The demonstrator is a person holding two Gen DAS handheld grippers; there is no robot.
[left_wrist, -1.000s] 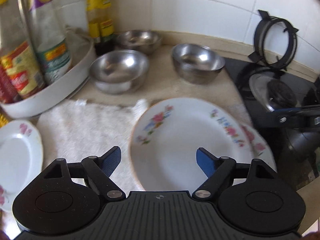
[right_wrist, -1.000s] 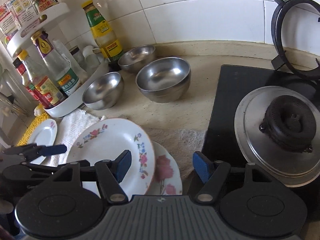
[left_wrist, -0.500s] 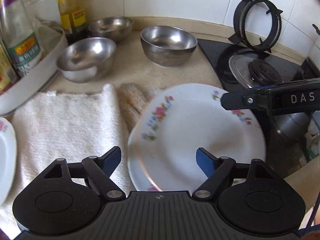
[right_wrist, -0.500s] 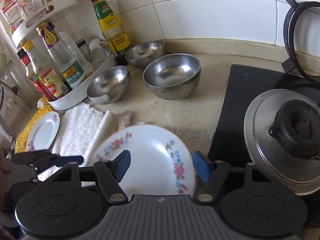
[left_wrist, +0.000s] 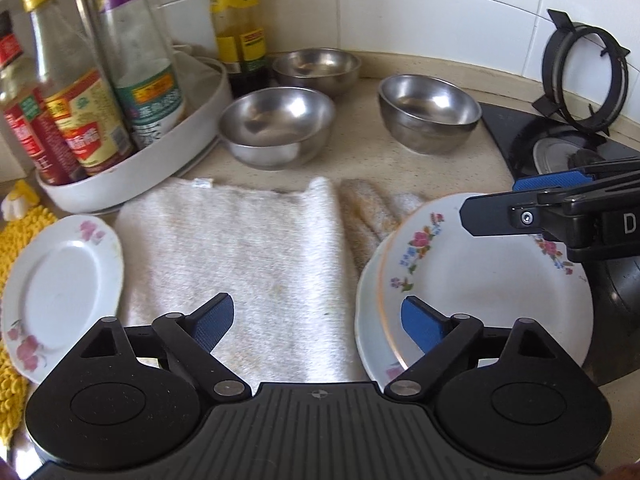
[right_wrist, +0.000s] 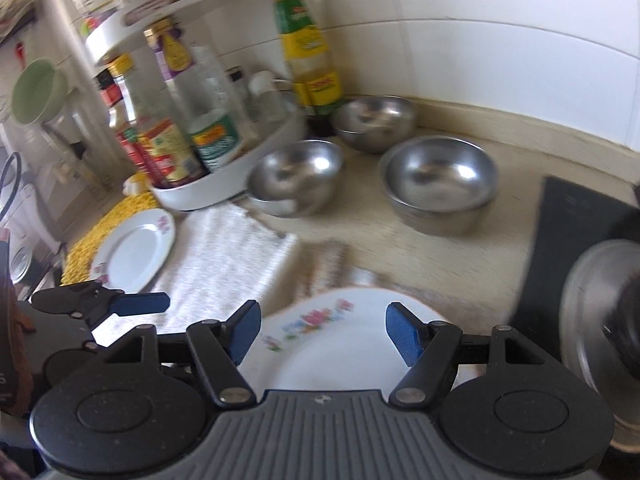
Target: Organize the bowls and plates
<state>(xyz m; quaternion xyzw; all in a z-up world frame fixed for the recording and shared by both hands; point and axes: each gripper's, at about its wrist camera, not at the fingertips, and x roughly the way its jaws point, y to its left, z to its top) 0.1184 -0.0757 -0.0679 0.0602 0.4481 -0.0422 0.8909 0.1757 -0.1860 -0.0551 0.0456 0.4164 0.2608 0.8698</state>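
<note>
Left gripper [left_wrist: 316, 326] released, over white towel [left_wrist: 240, 256]; stacked floral plates [left_wrist: 480, 280] at its 3 o'clock, right pad overlapping their rim. Right gripper [right_wrist: 322, 334] released, empty, above same top plate. Small plate [left_wrist: 60, 280] at 9 o'clock on yellow mat [left_wrist: 12, 240].

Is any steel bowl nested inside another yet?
No, the three steel bowls each sit alone on the counter, with bare counter showing between them.

white towel [left_wrist: 240, 256], sauce bottles [left_wrist: 136, 80], yellow mat [right_wrist: 112, 220], stove burner [left_wrist: 560, 156]
</note>
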